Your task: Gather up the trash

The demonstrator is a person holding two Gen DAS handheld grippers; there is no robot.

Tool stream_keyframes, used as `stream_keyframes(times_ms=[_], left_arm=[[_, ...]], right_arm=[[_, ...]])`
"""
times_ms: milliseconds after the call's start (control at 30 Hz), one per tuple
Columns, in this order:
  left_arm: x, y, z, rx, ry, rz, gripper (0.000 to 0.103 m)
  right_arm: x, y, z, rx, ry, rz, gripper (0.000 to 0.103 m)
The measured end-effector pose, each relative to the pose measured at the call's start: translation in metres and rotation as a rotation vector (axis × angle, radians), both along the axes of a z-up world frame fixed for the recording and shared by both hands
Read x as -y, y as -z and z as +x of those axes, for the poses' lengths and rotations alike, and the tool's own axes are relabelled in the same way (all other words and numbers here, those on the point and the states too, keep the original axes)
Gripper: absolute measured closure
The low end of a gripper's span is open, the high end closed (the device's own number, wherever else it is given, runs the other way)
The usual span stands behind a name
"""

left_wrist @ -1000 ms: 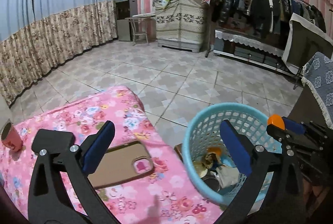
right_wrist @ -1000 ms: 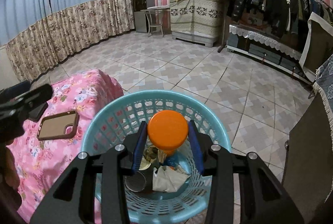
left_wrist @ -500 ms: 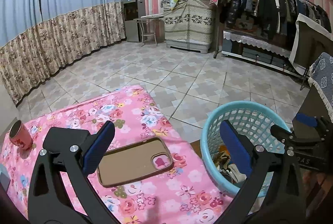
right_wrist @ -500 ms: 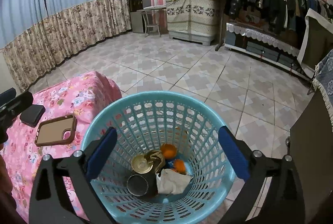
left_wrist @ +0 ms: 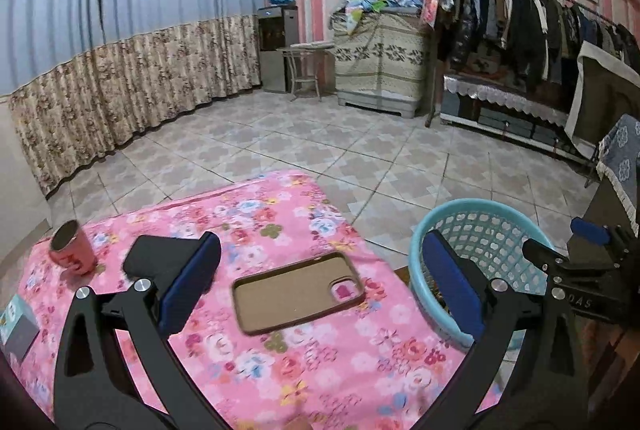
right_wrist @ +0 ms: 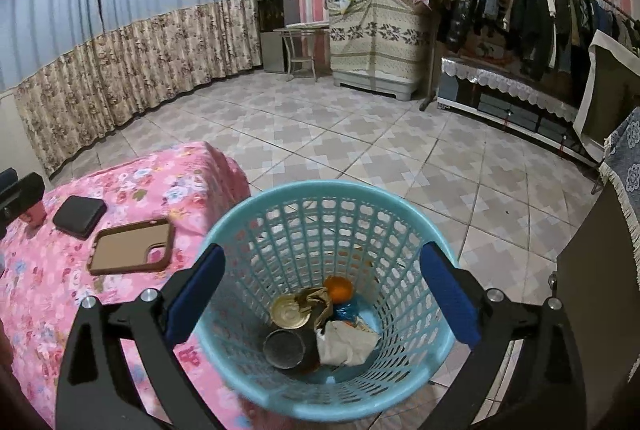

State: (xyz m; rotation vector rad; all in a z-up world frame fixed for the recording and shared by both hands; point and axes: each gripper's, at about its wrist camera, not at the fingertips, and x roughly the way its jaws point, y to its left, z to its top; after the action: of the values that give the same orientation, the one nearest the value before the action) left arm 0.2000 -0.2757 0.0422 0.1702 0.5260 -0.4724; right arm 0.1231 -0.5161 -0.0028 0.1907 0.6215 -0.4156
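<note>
A light blue mesh basket point(right_wrist: 348, 190) stands on the floor beside a table with a pink floral cloth point(left_wrist: 304, 358). It holds an orange cap point(right_wrist: 338, 288), tin cans point(right_wrist: 290, 310), crumpled white paper point(right_wrist: 344, 344) and brown scraps. My right gripper point(right_wrist: 322, 296) is open and empty right above the basket. My left gripper point(left_wrist: 320, 282) is open and empty above the table, over a brown phone case point(left_wrist: 296, 292). The basket point(left_wrist: 480, 206) also shows at the right in the left wrist view, with the right gripper point(left_wrist: 568, 262) over it.
On the table lie a red cup point(left_wrist: 72, 248), a black wallet point(left_wrist: 160, 262) and a small box point(left_wrist: 16, 322). A dark cabinet with a fringed cloth point(right_wrist: 624, 166) stands at the right. Tiled floor point(left_wrist: 304, 142) lies beyond, with curtains, a covered cupboard and a clothes rack.
My right gripper opened and let the orange cap drop into the basket. My left gripper moved left and back over the table, so the cup and wallet came into view.
</note>
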Motion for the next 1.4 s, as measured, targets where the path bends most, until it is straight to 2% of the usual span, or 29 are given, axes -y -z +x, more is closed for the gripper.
stream_keyframes(times_ms=[267,500,900,1167,1400], left_arm=[[-0.070,-0.012,-0.044,0.042,-0.109,-0.018,0.005],[-0.129,-0.006,-0.085,0.061,-0.203,-0.010,0.005],[-0.214,0.014,-0.141,0.061,-0.363,-0.006,0.005],[-0.242,0.033,-0.171,0.066,-0.433,0.004,0.005],[-0.257,0.053,-0.185,0.058,-0.467,0.009,0.005]], right_arm=[[-0.059,-0.026,-0.034,0.087,-0.086,-0.008,0.004],[-0.120,-0.038,-0.064,0.142,-0.176,-0.044,0.004],[-0.207,-0.014,-0.102,0.169,-0.300,-0.050,0.004],[-0.250,0.000,-0.119,0.201,-0.357,-0.081,0.004],[-0.267,0.020,-0.121,0.168,-0.372,-0.082,0.004]])
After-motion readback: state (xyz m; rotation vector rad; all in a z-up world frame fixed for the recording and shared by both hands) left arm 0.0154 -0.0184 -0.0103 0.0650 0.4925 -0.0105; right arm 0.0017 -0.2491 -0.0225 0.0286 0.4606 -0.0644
